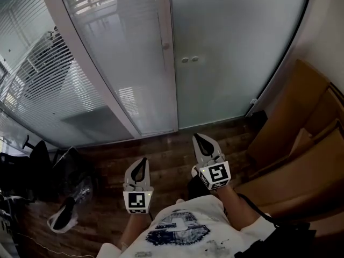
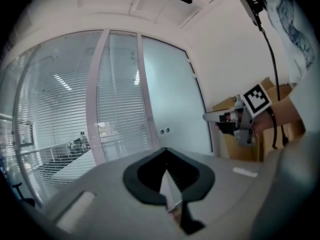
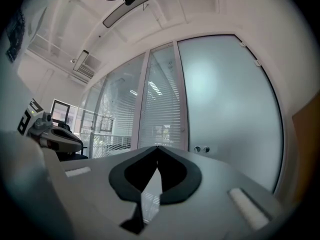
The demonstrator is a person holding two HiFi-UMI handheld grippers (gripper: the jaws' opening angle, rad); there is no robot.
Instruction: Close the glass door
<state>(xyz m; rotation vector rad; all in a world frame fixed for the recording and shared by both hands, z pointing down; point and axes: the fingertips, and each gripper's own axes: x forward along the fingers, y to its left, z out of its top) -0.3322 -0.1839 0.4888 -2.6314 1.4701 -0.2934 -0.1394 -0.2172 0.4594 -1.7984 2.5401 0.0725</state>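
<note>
We stand facing the frosted glass door [image 1: 231,52], which looks already shut flush against its frame [image 1: 165,63], while our left gripper [image 1: 142,161] and right gripper [image 1: 198,138], both clamped together on nothing, hang well apart from it, so little seems left.

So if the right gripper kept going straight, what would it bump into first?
Probably the glass: the right gripper, jaws shut, aims near where the frosted glass door meets the panel with blinds. Nothing shows in between, though which pane is hard to tell.
</note>
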